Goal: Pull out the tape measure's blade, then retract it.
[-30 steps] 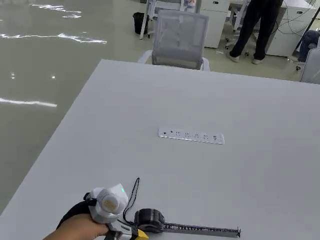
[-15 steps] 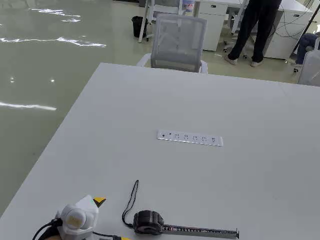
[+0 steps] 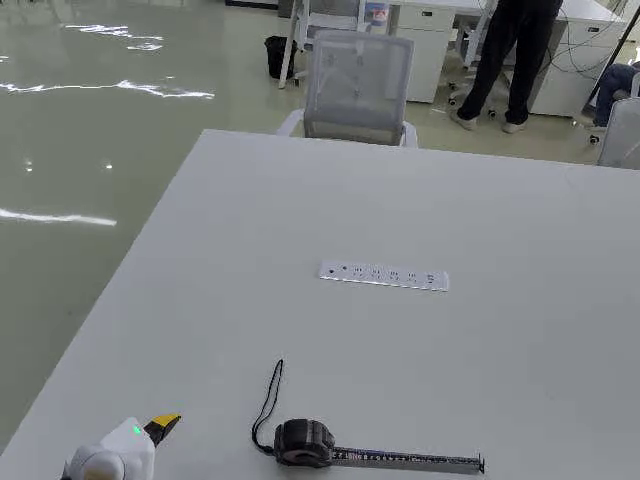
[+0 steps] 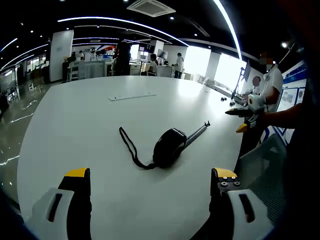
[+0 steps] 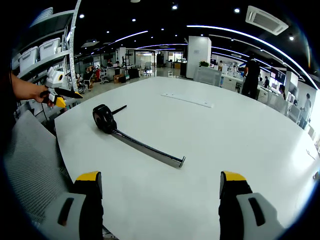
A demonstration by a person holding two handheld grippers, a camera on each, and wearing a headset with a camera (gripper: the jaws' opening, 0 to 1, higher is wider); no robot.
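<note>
A black tape measure lies near the table's front edge, with its blade pulled out flat to the right and its hook at the far end. A black wrist strap curls away from the case. My left gripper is at the lower left, apart from the case. In the left gripper view my left gripper is open, with the tape measure ahead of it. My right gripper is open too, facing the blade and case from a distance.
A white power strip lies mid-table on the white table. A grey mesh chair stands at the far edge, with a person standing beyond it. The other gripper is held off the table's side.
My left gripper has drawn back from beside the tape measure's case to the lower left. The tape measure stays put with its blade out.
</note>
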